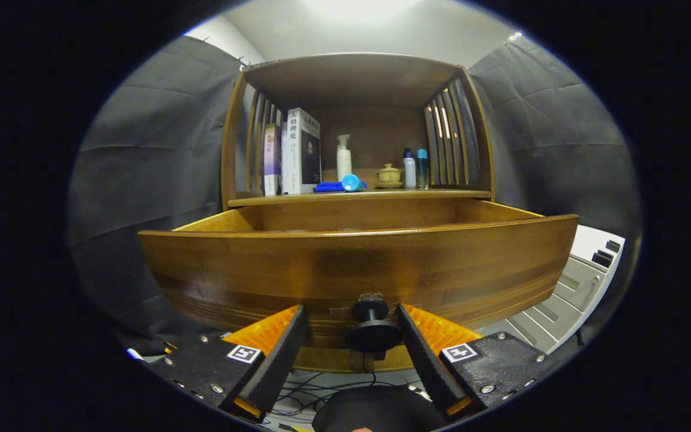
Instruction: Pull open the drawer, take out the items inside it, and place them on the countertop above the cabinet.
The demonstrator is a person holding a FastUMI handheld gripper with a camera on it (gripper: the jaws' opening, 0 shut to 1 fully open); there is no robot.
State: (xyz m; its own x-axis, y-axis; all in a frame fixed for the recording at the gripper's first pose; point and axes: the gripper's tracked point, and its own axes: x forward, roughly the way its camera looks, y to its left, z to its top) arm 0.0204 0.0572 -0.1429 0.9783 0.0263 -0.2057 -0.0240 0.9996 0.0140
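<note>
1. I see the cabinet (354,78) straight ahead of me, a wooden unit with slatted sides and an open shelf, standing against the dark cloth wall.
2. The drawer (357,270) is pulled out toward me, its curved wooden front close to the camera. I cannot see what lies in it, because the front panel hides the inside.
3. The countertop (357,196) above the drawer carries books (300,151) at the left, a white pump bottle (344,157), a blue cloth (329,187) with a blue cup (351,182) on its side just beside it, a small lidded teapot (388,176) and two slim bottles (415,168) at the right.
4. My gripper (351,329) is spread apart, a finger on each side of the knob, neither clearly pressing it.
5. The black knob (373,327) sits low on the drawer front, between the fingers.
</note>
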